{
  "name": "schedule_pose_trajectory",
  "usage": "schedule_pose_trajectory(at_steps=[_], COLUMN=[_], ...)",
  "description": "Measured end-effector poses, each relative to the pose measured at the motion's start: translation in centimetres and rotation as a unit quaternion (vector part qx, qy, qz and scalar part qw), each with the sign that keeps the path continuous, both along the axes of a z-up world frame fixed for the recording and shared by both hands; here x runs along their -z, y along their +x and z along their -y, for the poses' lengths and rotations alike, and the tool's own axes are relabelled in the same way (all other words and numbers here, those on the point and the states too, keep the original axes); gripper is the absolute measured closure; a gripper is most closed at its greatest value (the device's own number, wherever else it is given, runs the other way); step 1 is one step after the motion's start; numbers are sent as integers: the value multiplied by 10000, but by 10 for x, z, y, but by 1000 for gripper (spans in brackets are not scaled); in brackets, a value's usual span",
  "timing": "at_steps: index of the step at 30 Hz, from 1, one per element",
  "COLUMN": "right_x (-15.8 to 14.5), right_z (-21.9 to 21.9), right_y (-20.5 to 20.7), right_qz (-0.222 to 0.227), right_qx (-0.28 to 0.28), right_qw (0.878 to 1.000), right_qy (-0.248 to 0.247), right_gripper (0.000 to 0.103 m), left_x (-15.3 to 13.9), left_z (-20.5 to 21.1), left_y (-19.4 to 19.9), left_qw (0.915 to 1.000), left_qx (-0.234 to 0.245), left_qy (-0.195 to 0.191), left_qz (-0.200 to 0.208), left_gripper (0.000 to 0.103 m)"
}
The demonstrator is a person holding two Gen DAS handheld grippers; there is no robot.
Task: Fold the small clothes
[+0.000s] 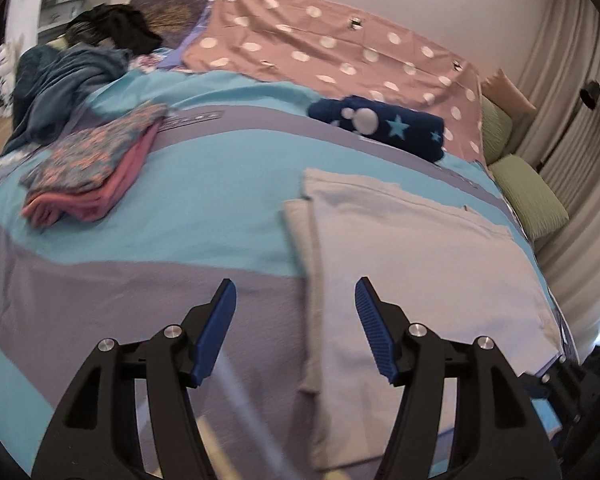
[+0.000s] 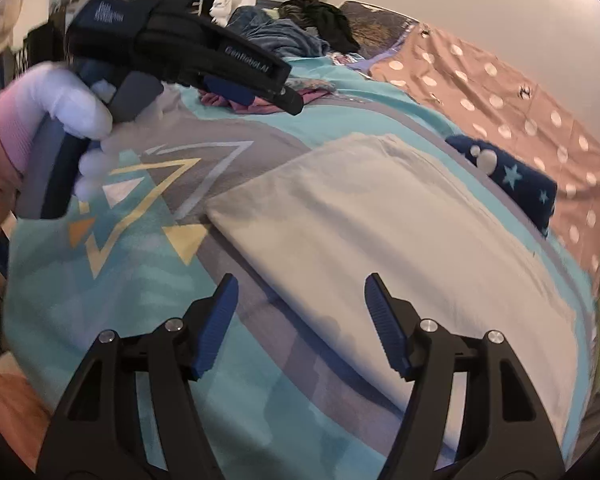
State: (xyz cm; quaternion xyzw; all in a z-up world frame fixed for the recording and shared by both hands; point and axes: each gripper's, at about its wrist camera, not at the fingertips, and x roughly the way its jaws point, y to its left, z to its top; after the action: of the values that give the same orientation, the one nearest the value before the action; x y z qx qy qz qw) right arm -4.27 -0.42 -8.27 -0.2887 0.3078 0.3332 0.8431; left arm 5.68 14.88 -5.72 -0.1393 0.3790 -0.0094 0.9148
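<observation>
Blue ribbed pads of the left gripper (image 1: 295,292) stand apart with nothing between them, hovering over the grey-and-turquoise patterned bedspread (image 1: 188,200) at the left edge of the pale grey folded cloth (image 1: 420,264); right gripper (image 2: 301,288) likewise spread and empty above that cloth's near edge; cloth lies flat on the bed, near side, right of centre. Risks: a pinch here may catch only the top layer, or drag the bedspread up with it, so the fold skews; uneven grips would twist the stack; a wide swing could clip the floral-and-pink folded pile (image 1: 96,168) or the navy star-print bundle (image 1: 380,124). Both grippers pitch downward; gloved left hand (image 2: 76,108) holds its tool raised, aimed across the bed.
</observation>
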Motion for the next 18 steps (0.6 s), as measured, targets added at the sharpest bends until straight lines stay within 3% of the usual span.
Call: schedule_pose_trajectory(at_steps=[9, 18], right_x=[21, 31], right_z=[-24, -55], right_y=[7, 12], right_qz=[176, 821], right_qx=[168, 206], right_qw=[9987, 9935], right_qy=[-437, -766], right_gripper=[33, 32], left_x=[9, 26], left_z=[-32, -49], left_y=[-10, -6], left_qw=[9997, 9990], left_qx=[-122, -158], left_qy=[-189, -410], left_qz=[74, -9], left_gripper=[38, 37])
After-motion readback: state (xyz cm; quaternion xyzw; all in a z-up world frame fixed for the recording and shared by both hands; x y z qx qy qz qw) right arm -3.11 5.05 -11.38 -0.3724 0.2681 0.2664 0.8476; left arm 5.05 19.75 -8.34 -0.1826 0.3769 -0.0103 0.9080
